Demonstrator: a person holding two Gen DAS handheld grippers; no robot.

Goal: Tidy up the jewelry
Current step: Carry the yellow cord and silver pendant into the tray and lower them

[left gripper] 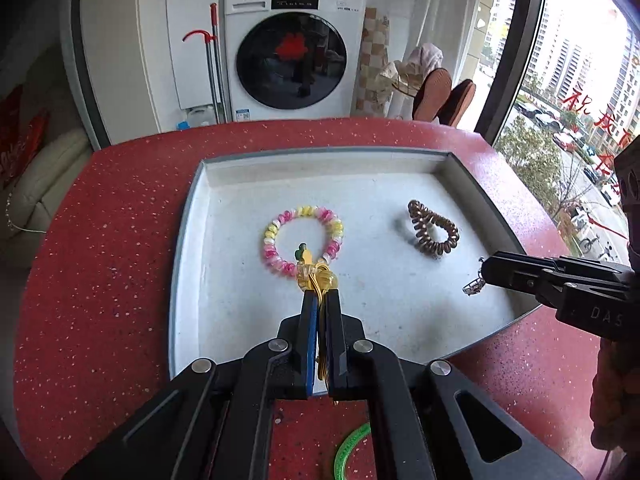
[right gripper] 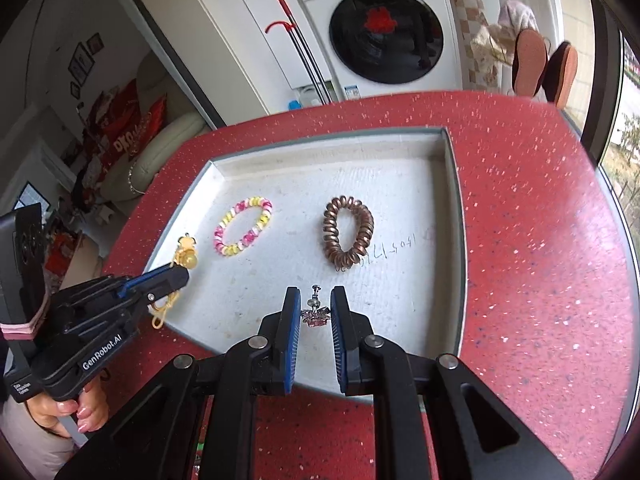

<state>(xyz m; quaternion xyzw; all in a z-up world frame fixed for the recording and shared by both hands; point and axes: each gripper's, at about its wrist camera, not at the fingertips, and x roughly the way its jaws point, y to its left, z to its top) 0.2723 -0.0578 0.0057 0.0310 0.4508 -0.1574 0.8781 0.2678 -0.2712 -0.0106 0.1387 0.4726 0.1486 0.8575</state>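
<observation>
The left gripper [left gripper: 320, 296] is clenched on a yellow charm [left gripper: 316, 278] with its cord, low over the white tray [left gripper: 208, 280] at about 6 o'clock. The right gripper [right gripper: 315, 300] grasps a small silver-and-pink ornament [right gripper: 316, 314] between its blue pads [right gripper: 294, 332] at the tray's near edge. On the tray floor lie a pink-and-yellow spiral bracelet [right gripper: 243, 226] at 11 o'clock and a brown spiral hair tie [right gripper: 348, 232] at 1 o'clock, apart. The tray rests on a red speckled desk [right gripper: 540, 240]. A green ring [left gripper: 350, 446] lies on the desk beneath the left gripper.
</observation>
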